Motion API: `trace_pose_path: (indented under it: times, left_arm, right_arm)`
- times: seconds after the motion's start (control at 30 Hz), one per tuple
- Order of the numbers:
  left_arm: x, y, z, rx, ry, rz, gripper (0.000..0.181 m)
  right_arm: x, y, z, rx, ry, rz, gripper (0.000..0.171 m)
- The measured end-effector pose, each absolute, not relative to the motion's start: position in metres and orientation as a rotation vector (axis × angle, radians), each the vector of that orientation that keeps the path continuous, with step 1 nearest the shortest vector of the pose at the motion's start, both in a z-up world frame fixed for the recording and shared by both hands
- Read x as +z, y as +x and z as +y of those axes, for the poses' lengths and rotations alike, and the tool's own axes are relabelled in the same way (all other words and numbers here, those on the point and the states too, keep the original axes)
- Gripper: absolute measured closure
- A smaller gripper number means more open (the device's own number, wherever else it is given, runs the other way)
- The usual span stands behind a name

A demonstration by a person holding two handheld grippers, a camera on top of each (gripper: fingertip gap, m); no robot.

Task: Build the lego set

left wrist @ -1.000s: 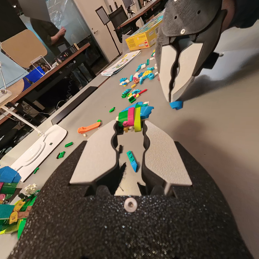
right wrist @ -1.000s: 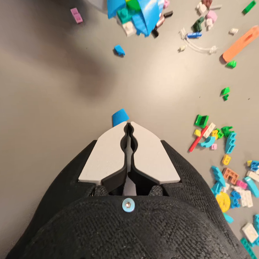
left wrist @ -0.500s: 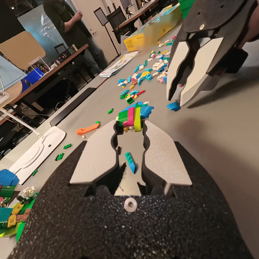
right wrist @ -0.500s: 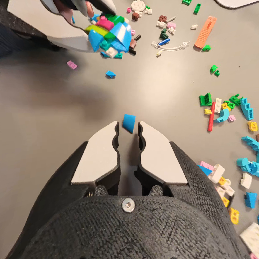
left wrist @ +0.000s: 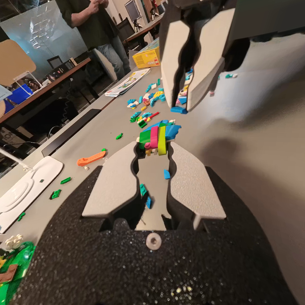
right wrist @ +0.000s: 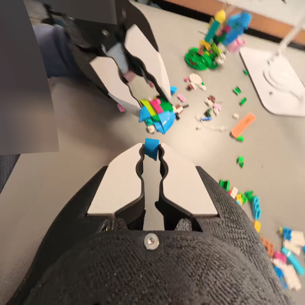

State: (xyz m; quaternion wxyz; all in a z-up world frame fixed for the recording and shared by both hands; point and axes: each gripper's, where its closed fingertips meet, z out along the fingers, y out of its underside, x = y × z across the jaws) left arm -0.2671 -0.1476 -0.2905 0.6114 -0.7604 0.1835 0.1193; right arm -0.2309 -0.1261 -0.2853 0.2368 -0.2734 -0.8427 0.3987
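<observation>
A: Between the right tool's (right wrist: 151, 145) tips, one blue slope piece (right wrist: 151, 148) is sitting pinched, clear of the table (right wrist: 82, 125).

B: Left tool (left wrist: 152, 145)?

A: It's gripping the one multicoloured sub-build (left wrist: 156, 137) at its tips, also airborne. Sub-build is lying straight ahead of the slope, near, not touching.

B: Count?

A: Two tools, one piece each. Loose bricks (right wrist: 254, 206) too many to count.
</observation>
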Motion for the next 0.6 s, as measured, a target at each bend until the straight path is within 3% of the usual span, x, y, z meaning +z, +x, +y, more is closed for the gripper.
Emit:
trace_pose_path:
  times: [0.6]
  left_arm:
    - [-0.281, -0.267, -0.150, 0.149, -1.723, 0.353, 0.149]
  right_arm:
    - [-0.264, -0.244, -0.143, 1.124, -0.421, -2.552, 0.157]
